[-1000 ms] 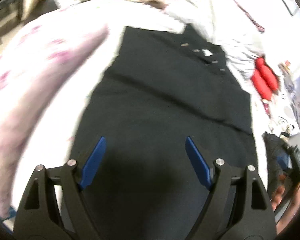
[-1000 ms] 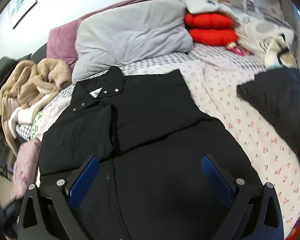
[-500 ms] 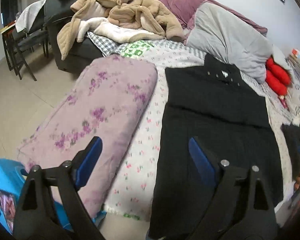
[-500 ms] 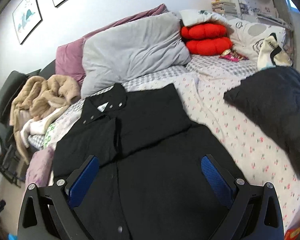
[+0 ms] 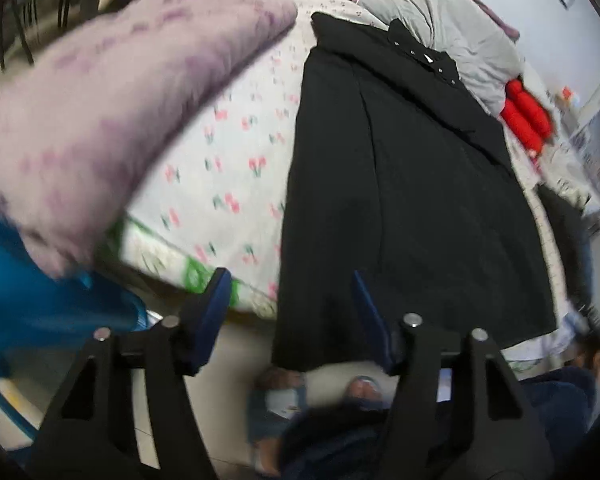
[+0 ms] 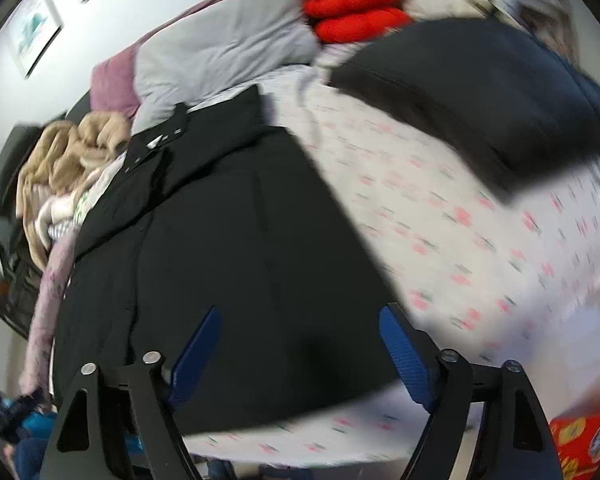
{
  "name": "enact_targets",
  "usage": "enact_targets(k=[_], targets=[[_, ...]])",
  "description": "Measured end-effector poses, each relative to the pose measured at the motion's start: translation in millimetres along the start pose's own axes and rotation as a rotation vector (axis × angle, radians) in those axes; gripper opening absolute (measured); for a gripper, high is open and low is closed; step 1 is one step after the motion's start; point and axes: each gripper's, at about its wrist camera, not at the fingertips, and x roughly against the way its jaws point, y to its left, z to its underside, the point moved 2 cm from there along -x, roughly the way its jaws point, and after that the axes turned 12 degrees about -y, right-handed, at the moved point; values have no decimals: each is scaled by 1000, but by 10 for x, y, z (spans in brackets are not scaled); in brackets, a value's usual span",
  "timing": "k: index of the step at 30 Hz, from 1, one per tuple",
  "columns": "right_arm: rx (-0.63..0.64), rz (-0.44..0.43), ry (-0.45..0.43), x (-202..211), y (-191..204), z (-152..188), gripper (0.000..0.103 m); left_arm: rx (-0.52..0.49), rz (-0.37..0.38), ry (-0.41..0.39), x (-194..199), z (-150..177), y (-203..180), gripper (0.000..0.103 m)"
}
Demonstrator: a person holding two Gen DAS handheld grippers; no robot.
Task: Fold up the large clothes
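Both grippers have pulled back from above the middle of the black coat (image 5: 412, 184) to its near hem, and both pairs of jaws have just been closing partway with nothing yet between them. The coat lies flat and lengthwise on the flower-print bed sheet (image 5: 228, 168), collar with its snap buttons toward the grey pillow (image 5: 440, 20) at the far end, sleeves folded in across the chest, and its hem draped over the near edge of the bed. In the left wrist view the left gripper (image 5: 290, 316) now hangs off the foot of the bed, framing the hem's left corner, with floor and the person's feet blurred below; a lilac floral quilt (image 5: 112, 92) lies just beside the coat on that side. In the right wrist view the right gripper (image 6: 300, 350) hovers over the hem near the coat's right edge, a dark folded garment (image 6: 480, 92) lying apart on the sheet. Neither set of pads presses the cloth, so both are released. The move reads as lining up to pinch the two hem corners and carry the bottom up toward the collar for the lengthwise fold.
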Motion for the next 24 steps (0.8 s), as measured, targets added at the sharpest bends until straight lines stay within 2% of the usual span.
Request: enact_targets(k=[4, 8, 11, 13, 17, 19, 22, 23, 24], targets=[[-83, -76, 20, -38, -301, 155, 68, 41, 37, 27, -61, 147, 14, 53], [-144, -50, 36, -171, -509, 263, 53, 44, 39, 28, -114, 202, 2, 53], [-202, -107, 32, -230, -548, 355, 50, 51, 52, 37, -147, 244, -10, 53], [-197, -115, 17, -225, -544, 359, 50, 58, 61, 43, -160, 273, -10, 53], [-201, -125, 10, -222, -541, 350, 50, 55, 33, 56, -237, 322, 36, 53], [-187, -137, 12, -243, -476, 347, 50, 78, 52, 68, -282, 345, 27, 52], [-164, -139, 7, -294, -393, 327, 50, 72, 67, 77, -319, 380, -50, 36], [-164, -144, 3, -306, -380, 321, 50, 53, 61, 76, -322, 382, -90, 23], [-171, -155, -5, -306, -382, 316, 50, 42, 59, 73, -318, 384, -116, 18]])
